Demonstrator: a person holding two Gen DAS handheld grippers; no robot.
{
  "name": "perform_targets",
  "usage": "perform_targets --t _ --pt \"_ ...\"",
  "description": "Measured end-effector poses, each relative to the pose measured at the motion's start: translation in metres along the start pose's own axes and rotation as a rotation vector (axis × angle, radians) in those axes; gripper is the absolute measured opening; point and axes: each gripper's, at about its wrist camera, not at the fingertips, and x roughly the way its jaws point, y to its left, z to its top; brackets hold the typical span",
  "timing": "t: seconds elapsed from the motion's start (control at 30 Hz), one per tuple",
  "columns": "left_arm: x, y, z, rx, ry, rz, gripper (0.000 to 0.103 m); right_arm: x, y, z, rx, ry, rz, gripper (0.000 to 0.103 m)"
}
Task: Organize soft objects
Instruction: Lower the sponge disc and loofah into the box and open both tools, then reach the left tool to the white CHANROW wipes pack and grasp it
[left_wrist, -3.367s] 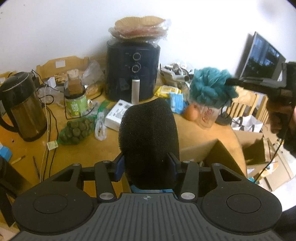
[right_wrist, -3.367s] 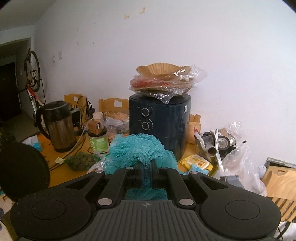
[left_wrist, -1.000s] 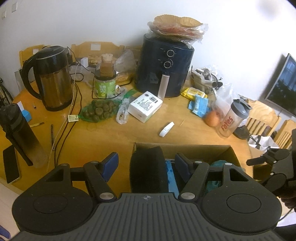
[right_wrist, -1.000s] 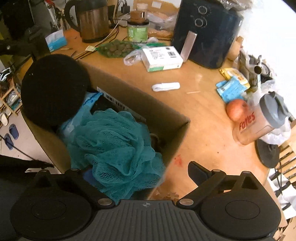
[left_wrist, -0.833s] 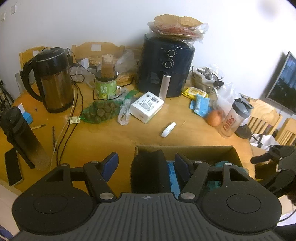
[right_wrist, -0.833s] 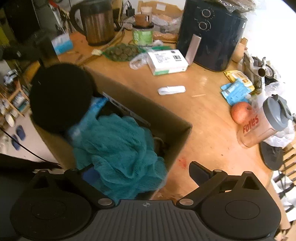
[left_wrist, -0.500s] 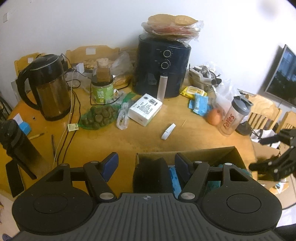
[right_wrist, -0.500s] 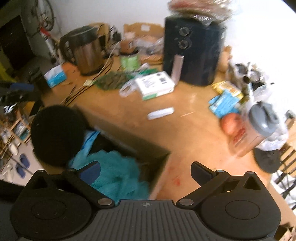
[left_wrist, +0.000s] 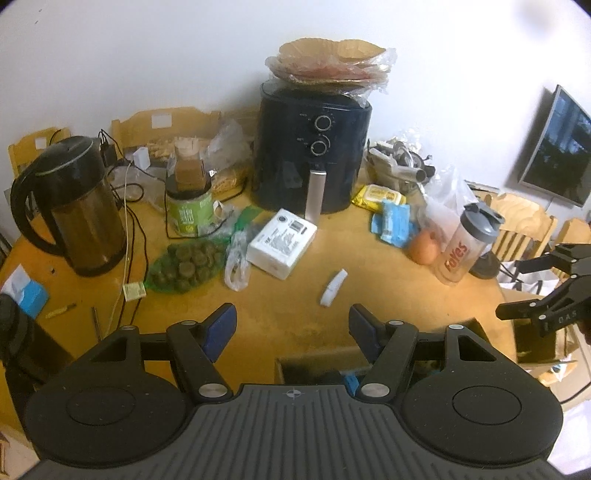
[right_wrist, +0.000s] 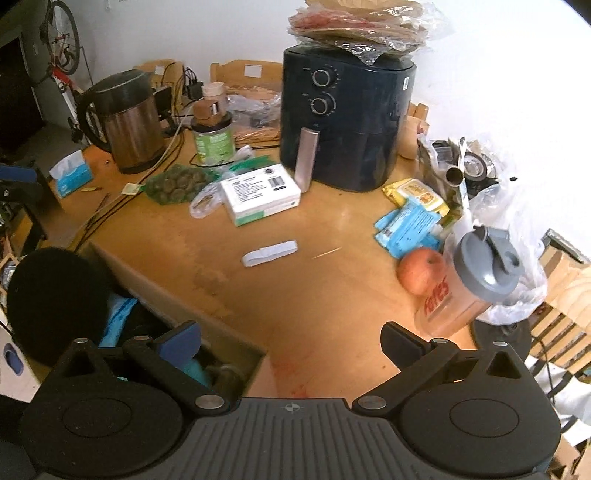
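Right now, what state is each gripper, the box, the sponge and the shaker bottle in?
left gripper: open, empty
right gripper: open, empty
cardboard box: open-topped
black sponge: upright in the box
shaker bottle: upright, lid on

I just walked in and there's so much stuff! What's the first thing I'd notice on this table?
Probably the big dark air fryer at the back by the wall, with a crinkly bag of flat breads piled on top. Left of it stands a shiny kettle. At the near edge, a cardboard box holds a round black sponge.
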Motion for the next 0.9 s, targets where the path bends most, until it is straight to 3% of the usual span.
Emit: perform_targets --t 0.43,0.7,0.9 --pt "0.038 0.008 0.028 0.075 0.012 -0.016 0.067 0.042 -0.008 0.043 -0.065 0.023 -0.073 0.103" --pt "0.063 0.009 0.032 0.173 0.014 0.002 0.067 0.067 -0.011 0.047 -0.049 0.004 0.026 0.103" --pt "0.085 0.013 0.034 0.199 0.033 -0.003 0.067 0.094 -0.009 0.046 -0.037 0.04 0.072 0.103"
